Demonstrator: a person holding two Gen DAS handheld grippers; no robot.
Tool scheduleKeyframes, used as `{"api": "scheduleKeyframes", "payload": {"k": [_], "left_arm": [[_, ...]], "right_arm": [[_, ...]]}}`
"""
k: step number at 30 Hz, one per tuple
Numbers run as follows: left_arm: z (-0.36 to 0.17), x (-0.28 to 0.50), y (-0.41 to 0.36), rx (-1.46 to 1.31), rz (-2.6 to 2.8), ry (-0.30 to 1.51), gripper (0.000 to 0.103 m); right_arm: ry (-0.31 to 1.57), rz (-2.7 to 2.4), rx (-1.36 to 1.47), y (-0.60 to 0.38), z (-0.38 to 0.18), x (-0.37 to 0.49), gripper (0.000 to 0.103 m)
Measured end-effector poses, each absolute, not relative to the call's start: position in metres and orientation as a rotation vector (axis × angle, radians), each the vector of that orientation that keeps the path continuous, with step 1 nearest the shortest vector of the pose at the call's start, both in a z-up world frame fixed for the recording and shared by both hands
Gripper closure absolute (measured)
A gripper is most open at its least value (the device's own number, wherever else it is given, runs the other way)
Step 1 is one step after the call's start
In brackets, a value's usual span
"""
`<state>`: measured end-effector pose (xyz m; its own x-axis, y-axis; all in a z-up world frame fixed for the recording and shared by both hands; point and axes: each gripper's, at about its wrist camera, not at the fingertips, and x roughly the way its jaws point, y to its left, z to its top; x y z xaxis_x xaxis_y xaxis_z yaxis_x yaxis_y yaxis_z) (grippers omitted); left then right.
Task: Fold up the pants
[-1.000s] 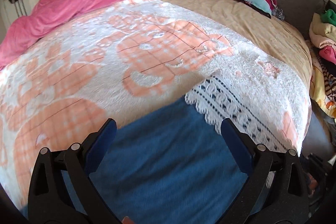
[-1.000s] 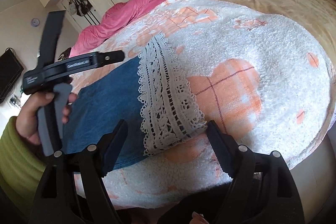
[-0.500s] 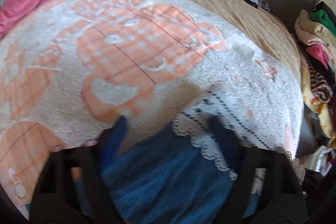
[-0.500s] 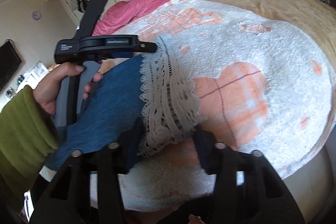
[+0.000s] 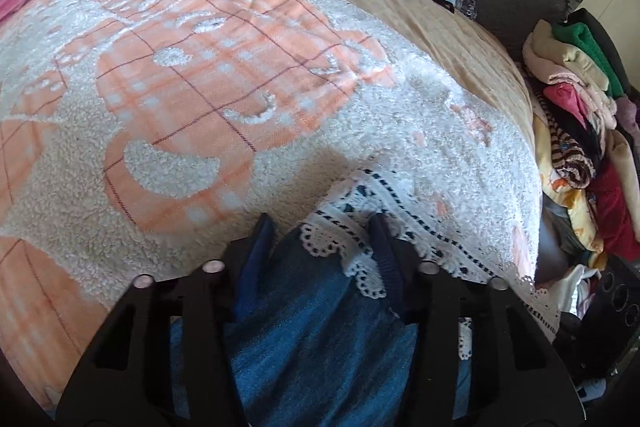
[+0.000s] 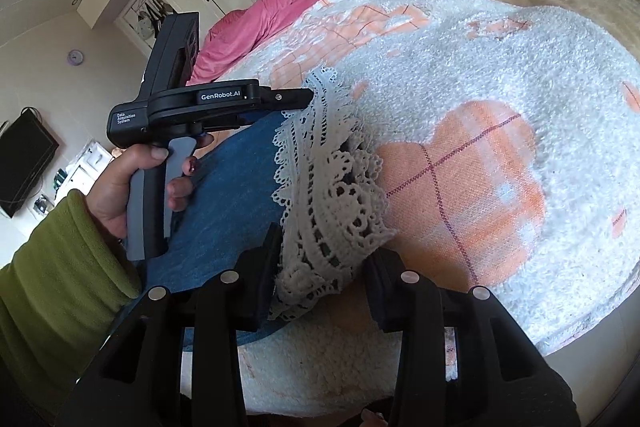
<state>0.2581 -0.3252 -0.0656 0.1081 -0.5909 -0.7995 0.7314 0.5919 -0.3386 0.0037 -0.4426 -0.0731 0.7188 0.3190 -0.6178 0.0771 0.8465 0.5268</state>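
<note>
The blue denim pants with white lace hem [image 6: 320, 163] lie on the bed's white-and-orange fleece blanket [image 6: 500, 87]. The left gripper [image 5: 322, 247] and right gripper [image 6: 320, 267] each straddle bunched hem, jaws partly closed. The left gripper's body reads "GenRobot.AI" and "Data Acquisition System".

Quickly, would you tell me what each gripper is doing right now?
Left gripper: closed on the lace hem of the pants.
Right gripper: closed on the same hem.
</note>
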Motion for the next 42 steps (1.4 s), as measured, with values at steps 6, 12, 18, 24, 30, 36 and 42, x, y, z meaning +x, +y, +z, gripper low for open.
{"api": "scheduleKeyframes", "payload": {"k": [6,12,18,24,30,36,42], "left_arm": [[-0.061,0.248,-0.331,0.195,-0.939,1.078,0.085],[-0.052,0.250,-0.317,0.116,-0.962,1.054,0.094],[-0.034,0.244,-0.294,-0.011,-1.020,1.019,0.095],[-0.010,0.240,-0.253,-0.097,-1.032,0.973,0.095],[0.006,0.242,-0.191,-0.167,-0.985,0.941,0.095],[-0.009,0.234,-0.122,-0.261,-0.848,0.982,0.090],[-0.038,0.201,-0.049,-0.489,-0.726,0.957,0.065]], "right_arm": [[0.781,0.129,0.558,-0.443,-0.069,0.013,0.066],[0.798,0.129,0.547,-0.439,-0.067,0.021,0.075],[0.792,0.176,0.528,-0.429,-0.058,0.024,0.081],[0.770,0.244,0.427,-0.394,-0.038,0.025,0.081],[0.734,0.378,0.207,-0.329,-0.012,0.033,0.081],[0.769,0.490,0.063,-0.267,-0.008,0.055,0.081],[0.838,0.502,-0.036,-0.242,-0.049,0.059,0.081]]}}
